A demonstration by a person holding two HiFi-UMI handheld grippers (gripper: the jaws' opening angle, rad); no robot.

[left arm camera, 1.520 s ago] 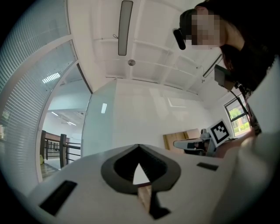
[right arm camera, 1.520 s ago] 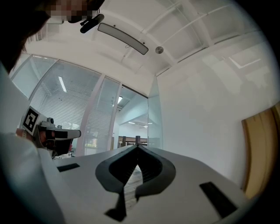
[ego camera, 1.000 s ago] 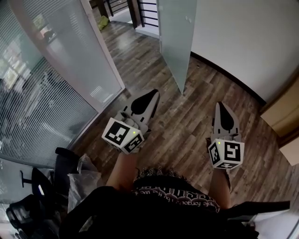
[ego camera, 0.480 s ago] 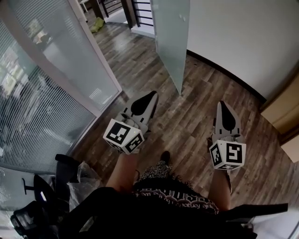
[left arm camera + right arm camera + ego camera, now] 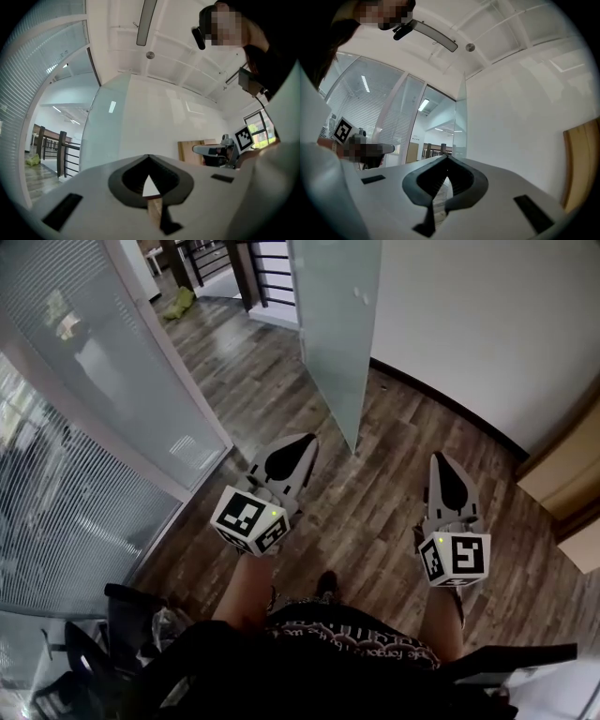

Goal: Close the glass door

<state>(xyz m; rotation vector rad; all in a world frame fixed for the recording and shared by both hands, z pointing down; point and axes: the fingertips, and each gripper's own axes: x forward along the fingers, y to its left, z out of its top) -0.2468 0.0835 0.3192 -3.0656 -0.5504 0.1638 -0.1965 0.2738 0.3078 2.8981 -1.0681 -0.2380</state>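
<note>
Moved closer to the glass door (image 5: 333, 324), left gripper (image 5: 302, 441) and right gripper (image 5: 441, 461) both clenched, empty. Looks heavy, stiff, slick, so I'd push near its free edge.

The head view looks steeply down from above onto the wood floor (image 5: 394, 484); both gripper views ride close behind their jaws, facing nearly level; all three share the glass door (image 5: 333, 334), 12 o'clock in the head view.

Bright, even lighting; ceiling light strips (image 5: 424, 104) glow left of the glass door (image 5: 461, 126); gripper views curve, darkening at edges.
</note>
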